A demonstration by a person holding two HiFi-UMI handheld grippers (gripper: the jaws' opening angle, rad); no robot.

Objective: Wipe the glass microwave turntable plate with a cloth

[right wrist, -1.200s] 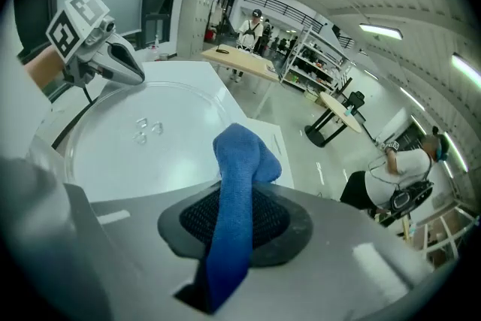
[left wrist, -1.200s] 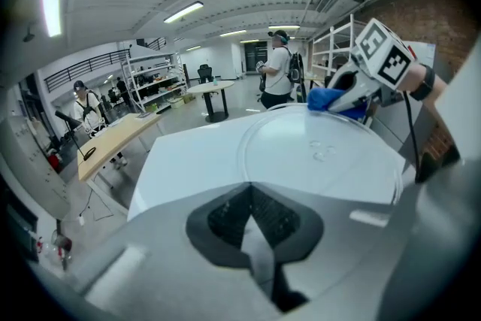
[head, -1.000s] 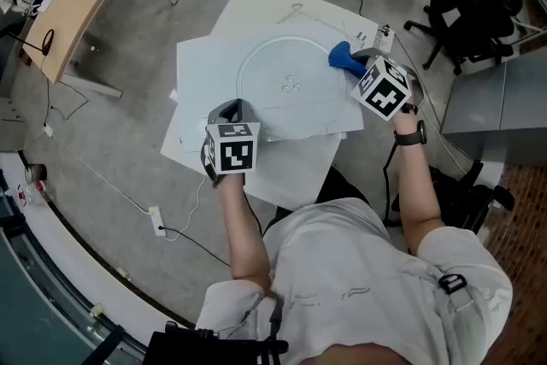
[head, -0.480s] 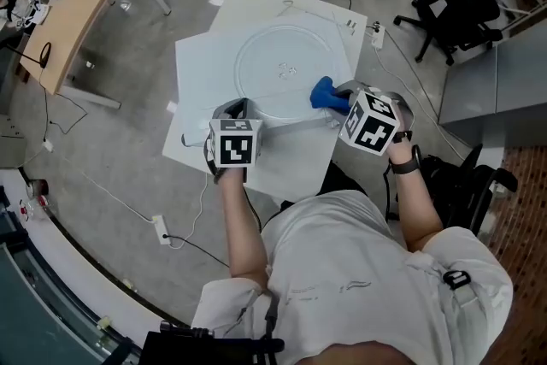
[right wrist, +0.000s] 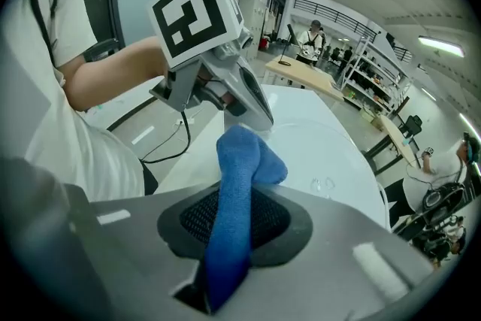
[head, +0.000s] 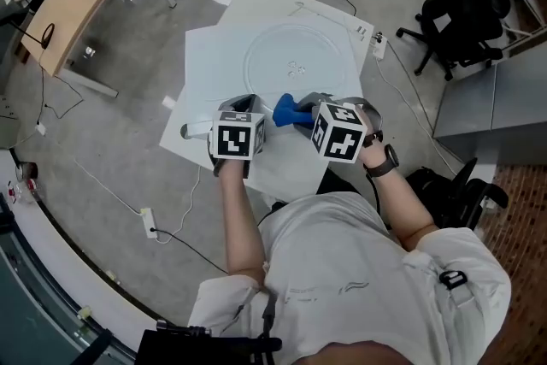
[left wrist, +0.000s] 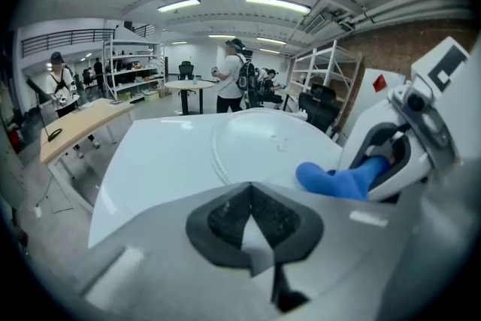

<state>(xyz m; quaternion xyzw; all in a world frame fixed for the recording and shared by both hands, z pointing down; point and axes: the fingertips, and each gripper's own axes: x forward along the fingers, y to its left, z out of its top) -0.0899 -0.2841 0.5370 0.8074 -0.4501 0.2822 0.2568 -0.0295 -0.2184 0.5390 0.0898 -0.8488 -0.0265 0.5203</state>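
Right gripper [right wrist: 229,222] clamped on blue cloth [right wrist: 239,162], free end bunched up past the jaws. Left gripper [left wrist: 252,201] jaws together, close beside the cloth end, facing the right gripper. Both low over near edge of white counter [head: 209,73]. Glass turntable plate [head: 295,64] flat on counter, just beyond the cloth. Cloth end at plate's near rim, contact unclear.

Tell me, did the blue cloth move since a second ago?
Yes. The cloth went from the plate's right edge round to its near edge, closer to the person.
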